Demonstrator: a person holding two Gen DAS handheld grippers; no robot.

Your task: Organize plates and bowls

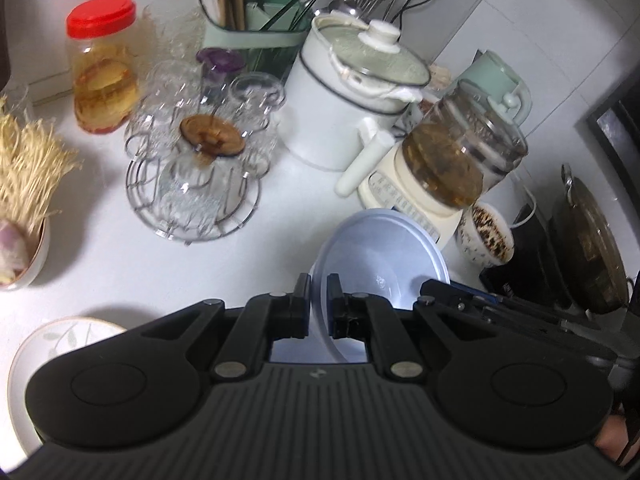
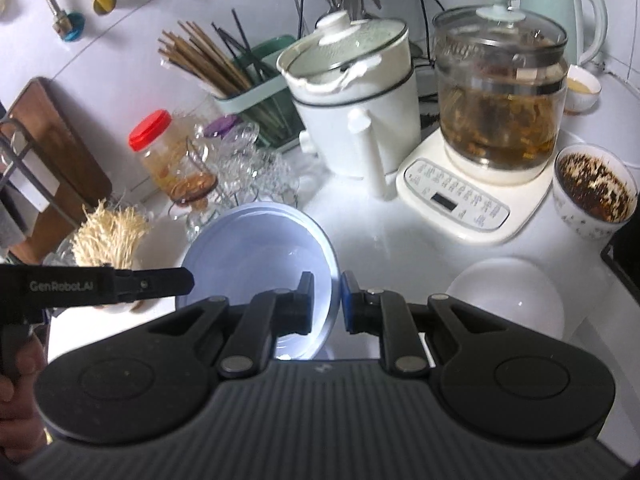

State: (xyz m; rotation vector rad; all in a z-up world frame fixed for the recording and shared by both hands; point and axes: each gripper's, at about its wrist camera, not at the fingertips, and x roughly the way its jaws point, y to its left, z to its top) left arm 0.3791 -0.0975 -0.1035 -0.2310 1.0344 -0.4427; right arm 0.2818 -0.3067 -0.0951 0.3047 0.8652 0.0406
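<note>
A pale blue, translucent plastic bowl (image 1: 380, 256) stands tilted on edge, its rim between both tongs' fingers. A white leaf-patterned ceramic plate (image 1: 60, 340) lies flat left of the left tongs. A frosted white bowl (image 2: 508, 300) sits upside-down, right of the right tongs.
</note>
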